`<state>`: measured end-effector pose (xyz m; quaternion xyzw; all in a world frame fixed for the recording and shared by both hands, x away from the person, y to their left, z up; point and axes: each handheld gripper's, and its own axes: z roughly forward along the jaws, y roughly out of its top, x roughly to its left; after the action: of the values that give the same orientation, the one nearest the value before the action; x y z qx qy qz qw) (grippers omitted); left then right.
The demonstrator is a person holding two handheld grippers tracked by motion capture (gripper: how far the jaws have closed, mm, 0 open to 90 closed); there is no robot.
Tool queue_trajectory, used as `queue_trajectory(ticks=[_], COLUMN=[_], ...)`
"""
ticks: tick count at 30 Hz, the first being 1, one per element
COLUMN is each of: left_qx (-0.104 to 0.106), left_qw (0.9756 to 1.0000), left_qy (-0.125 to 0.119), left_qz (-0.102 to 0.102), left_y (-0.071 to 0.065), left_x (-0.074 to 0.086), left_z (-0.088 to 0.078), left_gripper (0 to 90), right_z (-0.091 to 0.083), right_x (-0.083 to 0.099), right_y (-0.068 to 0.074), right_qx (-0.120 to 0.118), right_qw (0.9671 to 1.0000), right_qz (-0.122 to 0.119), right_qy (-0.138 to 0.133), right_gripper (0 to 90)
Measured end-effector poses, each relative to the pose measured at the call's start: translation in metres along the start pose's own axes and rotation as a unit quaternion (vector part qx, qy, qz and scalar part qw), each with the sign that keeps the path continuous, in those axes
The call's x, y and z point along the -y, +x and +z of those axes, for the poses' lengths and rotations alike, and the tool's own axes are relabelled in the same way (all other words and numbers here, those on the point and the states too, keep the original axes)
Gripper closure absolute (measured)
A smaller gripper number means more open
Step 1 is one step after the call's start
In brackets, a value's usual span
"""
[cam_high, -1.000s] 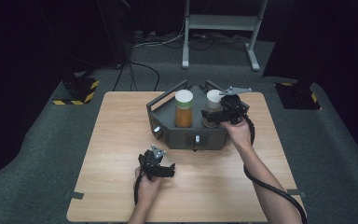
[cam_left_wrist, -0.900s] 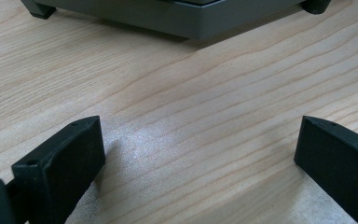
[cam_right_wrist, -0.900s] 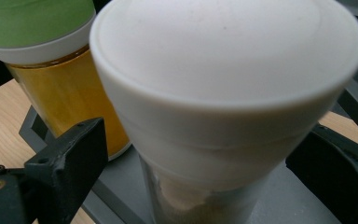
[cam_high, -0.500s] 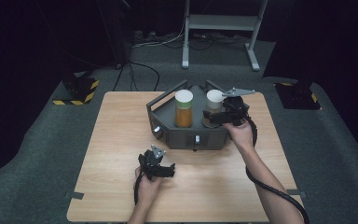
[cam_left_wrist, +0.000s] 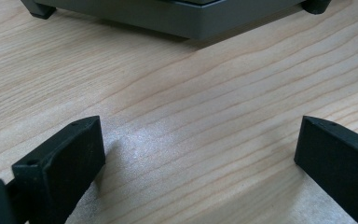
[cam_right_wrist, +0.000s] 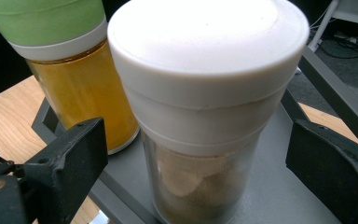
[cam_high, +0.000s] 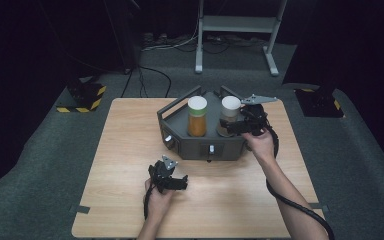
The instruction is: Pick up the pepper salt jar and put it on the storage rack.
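Note:
A dark grey carrier tray (cam_high: 200, 145) with a handle stands at the back middle of the wooden table (cam_high: 125, 145). Two jars stand in it: one of orange powder with a pale green lid (cam_high: 197, 118) (cam_right_wrist: 74, 79), and one of brown powder with a white lid (cam_high: 229, 114) (cam_right_wrist: 205, 107). My right gripper (cam_high: 230, 124) (cam_right_wrist: 193, 182) is open, its jaws on either side of the brown jar, not touching it. My left gripper (cam_high: 180, 181) (cam_left_wrist: 196, 158) rests open low over bare wood in front of the tray (cam_left_wrist: 177, 18).
The table stands on grey carpet. Beyond it are a white metal stand (cam_high: 237, 30), floor cables (cam_high: 150, 75), and black blocks with yellow stripes (cam_high: 82, 97) at left and right (cam_high: 320, 102).
My right gripper has edged a little forward and down toward the brown jar. The left gripper has not moved.

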<state>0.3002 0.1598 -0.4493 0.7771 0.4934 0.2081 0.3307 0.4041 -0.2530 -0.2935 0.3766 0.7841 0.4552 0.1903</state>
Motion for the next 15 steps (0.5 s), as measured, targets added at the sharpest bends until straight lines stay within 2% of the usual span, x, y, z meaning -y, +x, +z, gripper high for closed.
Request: queue_trajectory(ticks=[15], left_qx=[0.0], left_qw=[1.0], left_qy=[0.0], left_qz=[0.0], left_y=[0.0], left_x=[0.0], left_z=[0.0], left_gripper=[1.8], right_z=[-0.0085], right_x=[0.0031], right_y=[-0.0029], right_qx=[-0.006], right_qw=[1.0], right_qz=[-0.004], right_qy=[-0.003], right_gripper=[5.0])
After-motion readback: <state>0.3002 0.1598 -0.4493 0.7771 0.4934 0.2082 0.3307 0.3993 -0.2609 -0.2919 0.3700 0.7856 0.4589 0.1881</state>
